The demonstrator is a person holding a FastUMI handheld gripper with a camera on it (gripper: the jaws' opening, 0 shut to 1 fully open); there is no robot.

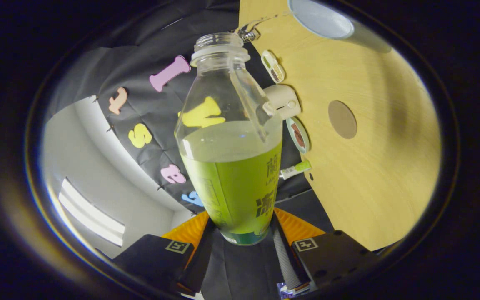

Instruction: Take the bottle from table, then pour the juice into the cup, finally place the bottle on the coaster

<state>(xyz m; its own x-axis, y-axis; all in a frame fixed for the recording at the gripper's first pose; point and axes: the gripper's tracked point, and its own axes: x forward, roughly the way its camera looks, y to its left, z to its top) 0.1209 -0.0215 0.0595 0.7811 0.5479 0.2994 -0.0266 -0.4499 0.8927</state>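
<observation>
Fingers [302, 233] pinching bottle [231, 166] base between them, uncapped, table [369, 166] beyond

We see the bottle [231, 137] as clear, glossy plastic with a smooth green label; the surface [373, 179] looks like pale matt wood grain; the coaster [342, 119] seems dull brown.

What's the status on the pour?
Claw shut on bottle, uncapped, about half full of green juice, tilted off the table. Cup beyond the bottle mouth, no stream visible. Coaster bare, nothing in the way.
</observation>
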